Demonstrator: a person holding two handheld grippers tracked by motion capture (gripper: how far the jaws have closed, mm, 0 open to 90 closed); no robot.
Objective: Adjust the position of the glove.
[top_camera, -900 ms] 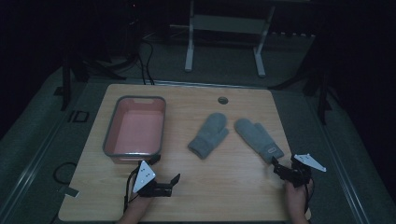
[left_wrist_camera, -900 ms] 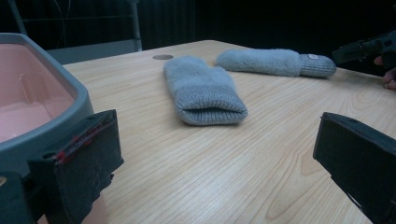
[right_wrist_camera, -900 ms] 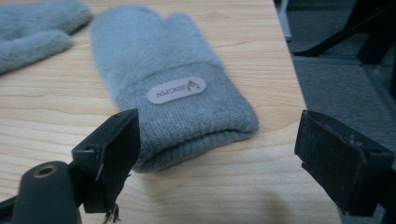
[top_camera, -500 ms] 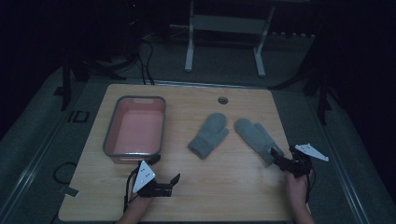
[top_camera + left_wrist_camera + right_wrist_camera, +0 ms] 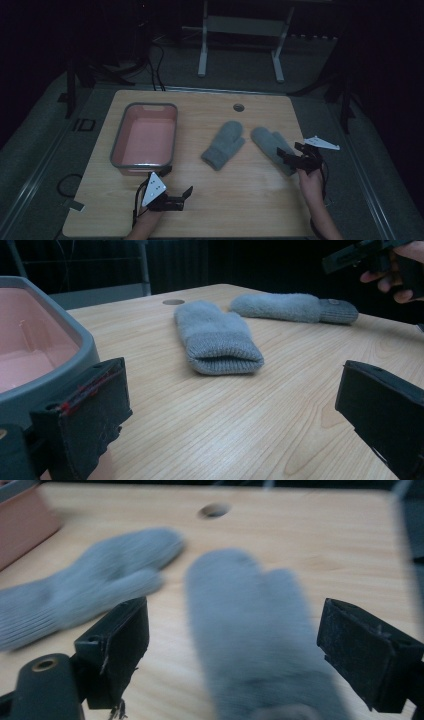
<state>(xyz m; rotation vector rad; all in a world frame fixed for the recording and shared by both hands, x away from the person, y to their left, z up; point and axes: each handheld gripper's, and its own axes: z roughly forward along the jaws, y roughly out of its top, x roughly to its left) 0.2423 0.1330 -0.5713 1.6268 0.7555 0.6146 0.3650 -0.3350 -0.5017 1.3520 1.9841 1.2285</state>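
Right gripper [image 5: 289,156] hangs with its jaws spread wide over the cuff end of the right-hand mitten [image 5: 272,146], one jaw to each side of the wool; the right gripper view shows the mitten [image 5: 255,645] running up between the two black jaws, and whether the pads touch it I cannot tell. Beneath everything lies the wooden bench [image 5: 210,210]. Near its left edge sits the tub [image 5: 118,150], grey-rimmed and pink inside, its long side running from front to back. Around the middle of the bench lies the other grey mitten [image 5: 224,145], cuff toward the front edge, just beside the first one but apart from it. That right-hand mitten rests close to the right edge, tip pointing toward the far side. Left gripper [image 5: 176,189] sits low at the front edge, just in front of the tub's near corner, jaws wide apart with bare wood between them.
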